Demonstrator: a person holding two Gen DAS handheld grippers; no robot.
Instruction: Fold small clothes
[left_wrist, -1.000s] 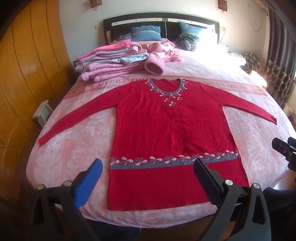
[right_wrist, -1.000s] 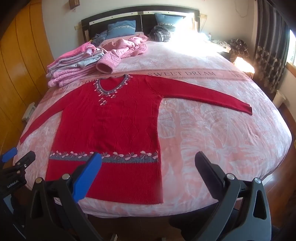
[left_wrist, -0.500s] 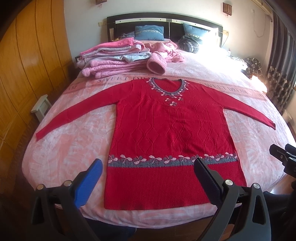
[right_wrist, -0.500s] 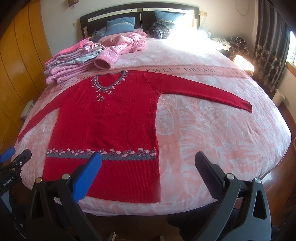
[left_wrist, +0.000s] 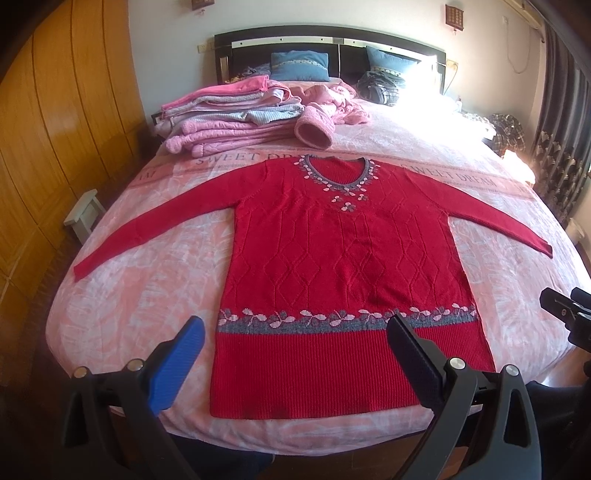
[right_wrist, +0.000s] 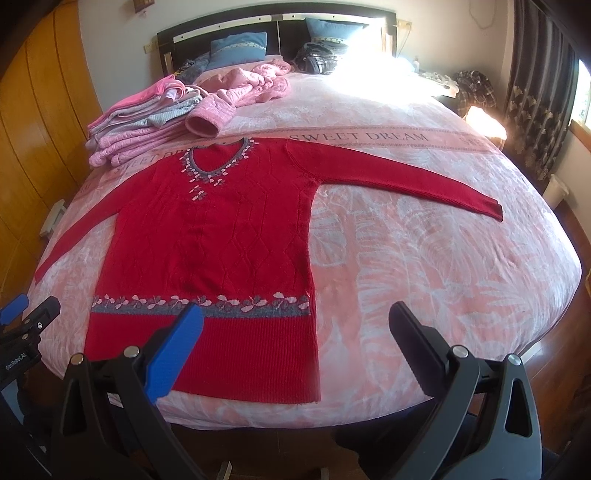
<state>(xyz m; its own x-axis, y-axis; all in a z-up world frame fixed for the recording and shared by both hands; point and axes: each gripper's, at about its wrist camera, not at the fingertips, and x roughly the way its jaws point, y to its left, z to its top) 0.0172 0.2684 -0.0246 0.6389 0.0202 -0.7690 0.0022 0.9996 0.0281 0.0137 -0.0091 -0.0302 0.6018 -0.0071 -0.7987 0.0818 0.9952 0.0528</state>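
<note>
Wardrobe (left_wrist: 55, 155): wooden panels along the left side of the room.
Stool (left_wrist: 83, 216): small, pale, on the floor between wardrobe and bed.
Bed (left_wrist: 147, 280): pink leaf-print cover, with a band reading "SWEET DREAM" across it.
Folded pile (left_wrist: 225, 118): pink and grey garments stacked at the far left of the bed, near the headboard (left_wrist: 332, 37).
Pink garment (left_wrist: 325, 107): loose heap beside the pile; one cuff lies just above the sweater's neckline.
Left gripper (left_wrist: 291, 339): fingers spread wide, holding nothing; hovers above the hem at the near bed edge.
Red sweater (left_wrist: 343, 266): flat, face up, centred on the bed, both sleeves spread outward, hem toward the camera, unfolded.
Right gripper (right_wrist: 295, 332): fingers spread wide, holding nothing; hovers above the sweater's right hem corner.
Blue pillows (right_wrist: 238, 50): two, against the headboard.
Curtain (right_wrist: 535, 110): dark, patterned, far right.
</note>
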